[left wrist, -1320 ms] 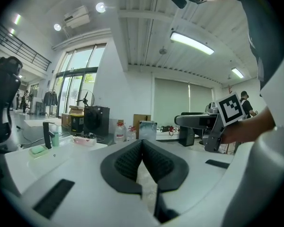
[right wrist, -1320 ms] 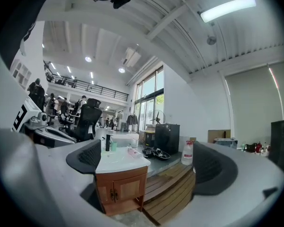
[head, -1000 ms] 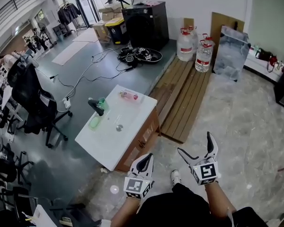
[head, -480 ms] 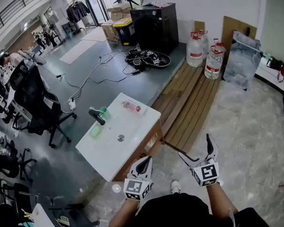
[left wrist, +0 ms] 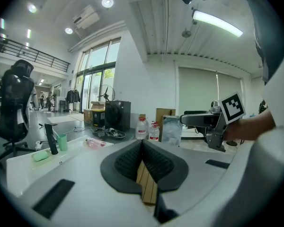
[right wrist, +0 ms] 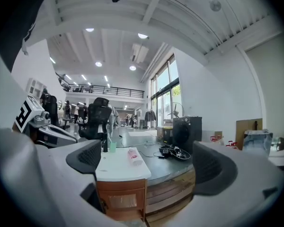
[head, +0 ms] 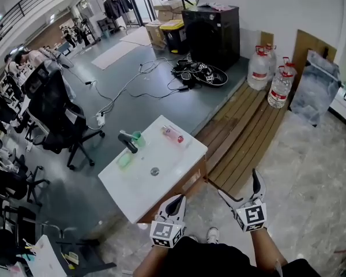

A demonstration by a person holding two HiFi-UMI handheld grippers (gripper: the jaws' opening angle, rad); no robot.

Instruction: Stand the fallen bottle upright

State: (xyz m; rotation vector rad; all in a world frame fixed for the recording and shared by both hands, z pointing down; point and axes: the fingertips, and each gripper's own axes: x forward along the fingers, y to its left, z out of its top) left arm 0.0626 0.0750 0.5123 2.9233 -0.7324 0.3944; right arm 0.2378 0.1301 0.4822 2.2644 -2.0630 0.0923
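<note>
Currently the white desk (head: 174, 159) sits ahead, with both grippers held short of its near edge, over the floor. Right gripper (head: 239, 181): fingers spread wide, nothing between them. Left gripper (head: 177, 203): fingers pressed together, empty. Pink bottle (head: 172, 134) lies on its side by the desk's far corner, well apart from both grippers. Black tap (head: 127, 141) stands upright near the desk's far-left edge, green cup (head: 136, 137) just beside it, pale green block (head: 124, 160) along the same edge. Small round drain (head: 154, 171) is mid-desk.
</note>
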